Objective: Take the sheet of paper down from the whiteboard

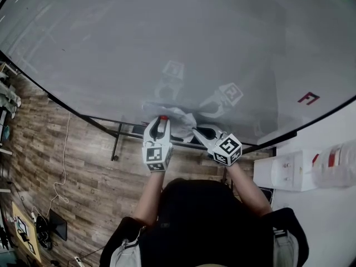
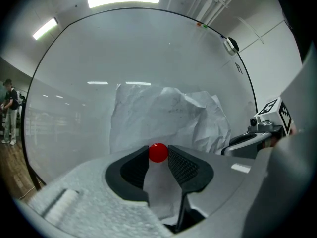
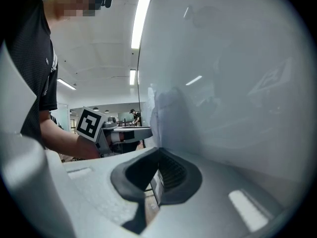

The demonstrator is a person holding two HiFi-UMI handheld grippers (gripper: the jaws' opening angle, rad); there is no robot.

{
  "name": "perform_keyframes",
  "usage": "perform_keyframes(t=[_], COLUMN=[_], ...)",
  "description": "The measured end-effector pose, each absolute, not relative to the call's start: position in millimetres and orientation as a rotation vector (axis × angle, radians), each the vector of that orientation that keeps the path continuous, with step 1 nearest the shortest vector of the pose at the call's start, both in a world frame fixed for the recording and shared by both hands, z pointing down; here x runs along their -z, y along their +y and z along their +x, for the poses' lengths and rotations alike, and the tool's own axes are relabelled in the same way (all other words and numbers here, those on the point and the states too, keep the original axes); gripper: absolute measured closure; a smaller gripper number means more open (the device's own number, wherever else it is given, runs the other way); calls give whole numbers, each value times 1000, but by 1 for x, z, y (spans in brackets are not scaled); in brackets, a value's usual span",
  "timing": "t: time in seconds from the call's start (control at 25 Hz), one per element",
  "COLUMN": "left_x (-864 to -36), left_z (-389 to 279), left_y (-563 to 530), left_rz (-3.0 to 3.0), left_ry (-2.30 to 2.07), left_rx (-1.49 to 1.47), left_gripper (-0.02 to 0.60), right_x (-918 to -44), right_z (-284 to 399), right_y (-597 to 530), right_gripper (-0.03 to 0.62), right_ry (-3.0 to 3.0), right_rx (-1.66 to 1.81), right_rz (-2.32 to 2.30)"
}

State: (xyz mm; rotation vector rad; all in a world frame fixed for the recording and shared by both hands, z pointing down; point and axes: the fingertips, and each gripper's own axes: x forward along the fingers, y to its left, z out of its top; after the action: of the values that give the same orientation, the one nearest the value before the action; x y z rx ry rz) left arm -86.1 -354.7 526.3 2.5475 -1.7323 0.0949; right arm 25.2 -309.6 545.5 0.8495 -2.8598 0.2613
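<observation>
Left gripper view: left gripper (image 2: 158,156) jaws clamped on a red round magnet (image 2: 158,152) at the lower edge of the crumpled sheet of paper (image 2: 166,115). The sheet lies against the whiteboard (image 2: 94,58), at 12 o'clock from the jaws. Right gripper view: right gripper (image 3: 159,151) jaws pressed together on the sheet's thin edge. Head view: right gripper at 3 o'clock of the paper, left gripper at its 7 o'clock, near each other.
</observation>
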Motion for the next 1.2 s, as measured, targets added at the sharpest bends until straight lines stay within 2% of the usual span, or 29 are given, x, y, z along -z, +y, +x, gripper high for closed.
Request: perform_keyframes(t=[0.68, 0.96, 1.2], left_x=[-552, -546, -536], left_z=[-127, -102, -63], left_y=[-317, -278, -236], left_rz=[2512, 2498, 2479], left_ry=[-1663, -1682, -1706], left_rx=[-107, -111, -122], left_gripper=[449, 449, 449], right_x=[-556, -548, -551], right_z=[12, 40, 79], right_y=[-285, -252, -214], right_gripper=[589, 590, 590], right_ry=[-2842, -2861, -2801], right_rx=[-374, -371, -232], right_rz=[993, 1002, 934])
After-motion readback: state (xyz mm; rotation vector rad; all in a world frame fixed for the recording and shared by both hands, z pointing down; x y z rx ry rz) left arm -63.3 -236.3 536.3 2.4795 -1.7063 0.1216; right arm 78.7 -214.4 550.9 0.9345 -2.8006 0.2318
